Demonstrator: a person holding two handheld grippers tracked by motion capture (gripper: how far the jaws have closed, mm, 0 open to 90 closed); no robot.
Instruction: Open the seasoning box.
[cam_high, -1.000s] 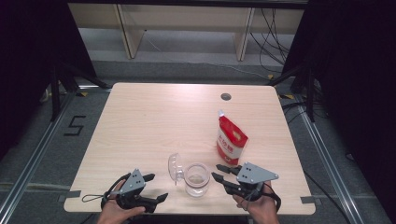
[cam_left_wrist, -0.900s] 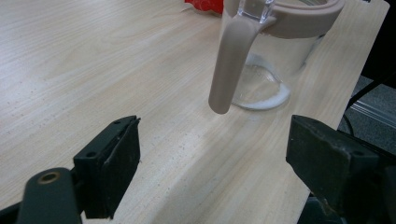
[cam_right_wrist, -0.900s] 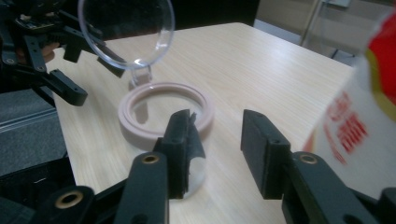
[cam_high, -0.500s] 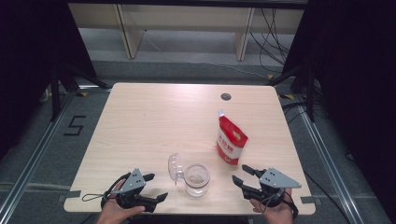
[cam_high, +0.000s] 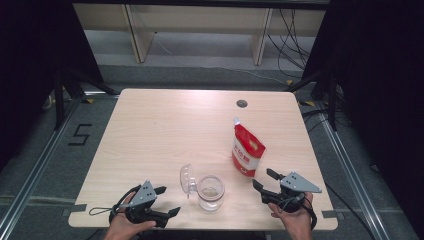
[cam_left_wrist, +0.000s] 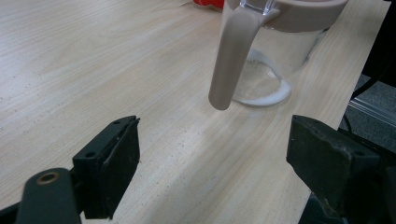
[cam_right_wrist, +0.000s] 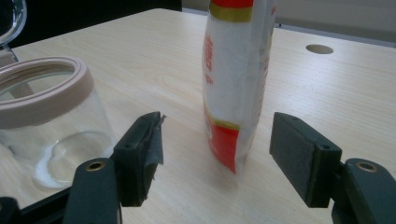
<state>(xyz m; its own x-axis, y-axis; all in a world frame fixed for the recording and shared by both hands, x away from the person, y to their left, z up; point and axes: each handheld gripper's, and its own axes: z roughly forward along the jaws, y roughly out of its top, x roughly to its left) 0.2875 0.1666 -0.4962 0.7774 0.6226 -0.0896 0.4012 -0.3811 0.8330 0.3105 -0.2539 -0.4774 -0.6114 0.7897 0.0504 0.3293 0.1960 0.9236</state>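
The right claw (cam_high: 264, 181) is spread wide, empty, near the worktop (cam_high: 165, 130) front edge, bare wood around it. The left claw (cam_high: 167, 201) gapes likewise. Ahead stands a red-and-white pouch (cam_high: 247, 150), upright beside an open glass jar (cam_high: 210, 192).

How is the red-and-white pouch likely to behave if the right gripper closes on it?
The pouch is soft film, so it would probably dent between the jaws rather than resist. It stands upright on a narrow base, so a sideways nudge may well tip it. Its bulging white middle suggests loose contents that could shift when lifted. The right gripper is open, the pouch just beyond its jaws.
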